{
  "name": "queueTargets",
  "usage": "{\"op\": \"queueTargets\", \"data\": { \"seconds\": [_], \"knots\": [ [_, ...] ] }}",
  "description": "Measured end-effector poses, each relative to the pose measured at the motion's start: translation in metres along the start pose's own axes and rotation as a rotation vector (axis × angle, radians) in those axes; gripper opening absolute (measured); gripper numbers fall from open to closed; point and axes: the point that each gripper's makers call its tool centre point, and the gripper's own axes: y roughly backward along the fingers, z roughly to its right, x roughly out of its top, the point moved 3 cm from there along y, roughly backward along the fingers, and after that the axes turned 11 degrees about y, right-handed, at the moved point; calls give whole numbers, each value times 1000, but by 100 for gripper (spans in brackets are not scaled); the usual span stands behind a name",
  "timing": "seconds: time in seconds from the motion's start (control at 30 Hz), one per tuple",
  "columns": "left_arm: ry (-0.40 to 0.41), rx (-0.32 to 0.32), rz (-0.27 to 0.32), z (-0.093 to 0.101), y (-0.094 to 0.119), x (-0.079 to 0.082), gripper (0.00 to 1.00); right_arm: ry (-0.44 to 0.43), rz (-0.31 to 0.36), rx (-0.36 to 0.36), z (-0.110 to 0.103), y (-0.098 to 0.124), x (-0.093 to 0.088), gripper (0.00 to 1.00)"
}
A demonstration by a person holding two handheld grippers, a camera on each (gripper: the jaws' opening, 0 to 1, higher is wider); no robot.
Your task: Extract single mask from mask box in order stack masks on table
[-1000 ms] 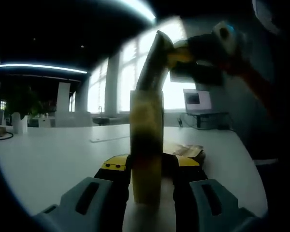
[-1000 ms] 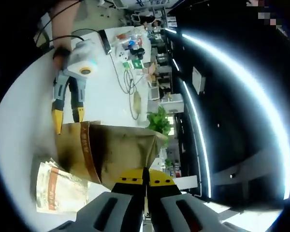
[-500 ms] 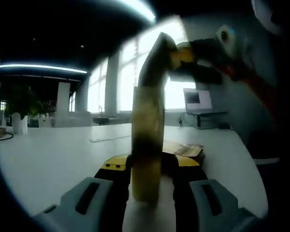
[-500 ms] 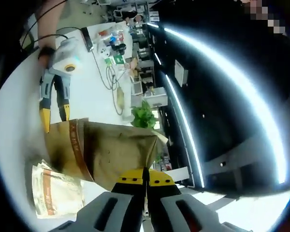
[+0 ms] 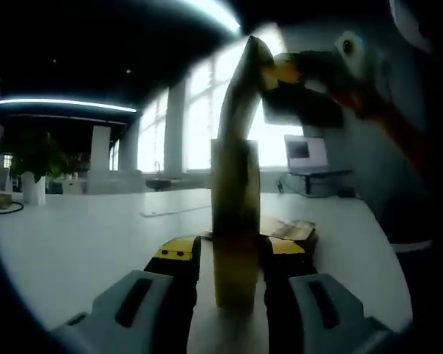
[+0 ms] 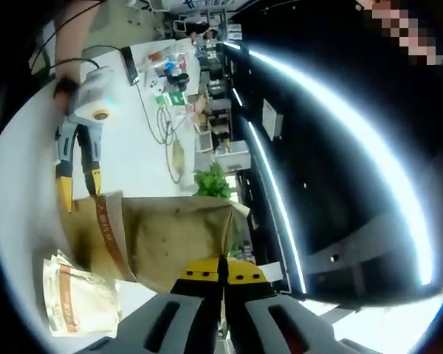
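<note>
Right claw at bottom centre of right gripper view, jaws clenched on edge of brown mask box, which fills lower middle. Left claw at left of frame, tips at box's far end. Stacked masks lie on white worktop, lower left. Left gripper view: left claw grasping box, upright at centre frame.
</note>
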Motion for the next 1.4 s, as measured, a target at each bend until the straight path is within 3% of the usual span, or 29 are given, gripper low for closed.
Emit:
{"op": "queueTargets", "data": {
  "seconds": [0.2,0.53,0.93,1.07,1.4],
  "knots": [
    [-43,20,-6,2,-4,0,26,-3,7,-10,3,-1,5,0],
    [-23,20,11,5,-23,0,22,-8,-7,-58,19,5,4,0],
    [5,6,19,3,-13,3,19,-42,-104,-120,31,18,-26,0],
    [33,3,16,-1,-7,2,19,-94,-141,-110,28,20,-40,0],
    [21,20,21,-2,0,2,19,-114,-234,-100,15,19,-63,0]
  ]
}}
